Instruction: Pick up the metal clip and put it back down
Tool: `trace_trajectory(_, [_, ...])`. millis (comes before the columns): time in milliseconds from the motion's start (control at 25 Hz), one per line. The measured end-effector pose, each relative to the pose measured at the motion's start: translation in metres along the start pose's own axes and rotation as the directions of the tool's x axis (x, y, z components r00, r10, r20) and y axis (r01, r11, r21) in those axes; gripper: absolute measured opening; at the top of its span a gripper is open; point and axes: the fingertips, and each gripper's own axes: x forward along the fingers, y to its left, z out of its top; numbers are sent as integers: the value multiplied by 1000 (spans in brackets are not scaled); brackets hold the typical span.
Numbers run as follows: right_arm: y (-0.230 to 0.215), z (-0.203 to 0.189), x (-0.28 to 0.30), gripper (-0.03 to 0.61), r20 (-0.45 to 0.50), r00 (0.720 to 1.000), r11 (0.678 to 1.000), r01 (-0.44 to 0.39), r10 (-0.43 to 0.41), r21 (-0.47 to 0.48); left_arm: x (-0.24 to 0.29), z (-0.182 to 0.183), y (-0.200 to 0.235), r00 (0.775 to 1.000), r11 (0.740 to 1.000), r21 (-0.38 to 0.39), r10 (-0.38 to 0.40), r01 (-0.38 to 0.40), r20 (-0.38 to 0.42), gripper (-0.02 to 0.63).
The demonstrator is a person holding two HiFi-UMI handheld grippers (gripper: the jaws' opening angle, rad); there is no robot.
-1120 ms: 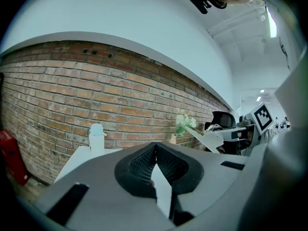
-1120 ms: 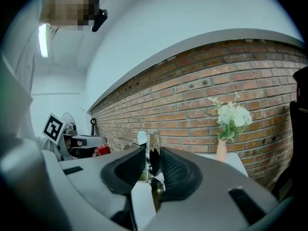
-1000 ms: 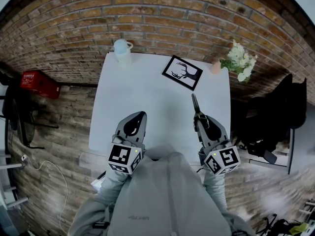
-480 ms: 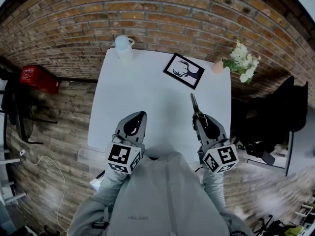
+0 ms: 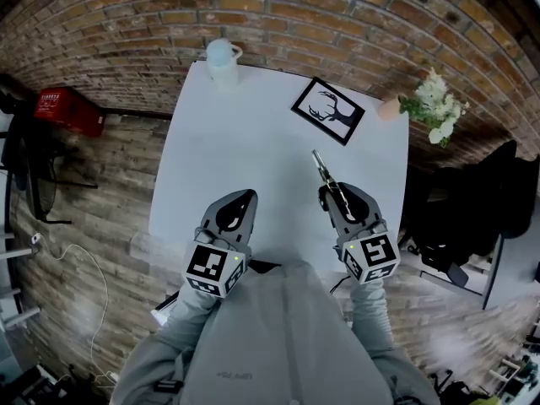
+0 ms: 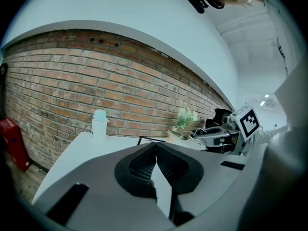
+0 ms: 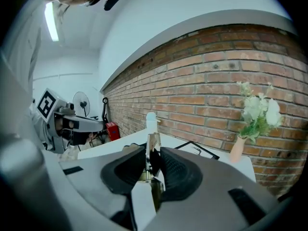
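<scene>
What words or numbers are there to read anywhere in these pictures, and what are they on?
Nothing reads clearly.
Grey sweatshirt: one small line of print, too blurred to read.
Red box: white marks, too small to read.
Left cube and right cube: black-and-white square patterns, no letters.
Framed picture: a deer, no words.

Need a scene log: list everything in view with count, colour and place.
table: 1, white, against the brick wall
jug: 1, pale blue, table's far left corner
picture frame: 1, black, far right on table
vase of flowers: 1, pink, white blooms, far right corner
box: 1, red, left of table
metal clip: 1, silver, gripped by right gripper
left gripper: 1, grey, fingers shut, empty, near edge
right gripper: 1, grey, fingers shut on metal clip
</scene>
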Motion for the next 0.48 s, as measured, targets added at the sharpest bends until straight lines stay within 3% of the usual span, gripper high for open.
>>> trace_trajectory(240, [16,-21,41,103,-104,994,983,-65,47,-173,3,-14,6,1000,1000,-21,14,-15,-23,26])
trace_trajectory(480, [27,-55,75,103,-186,980,956,-114,64,-272,8,-30,12,998,999,-39,23,-25,-52,26])
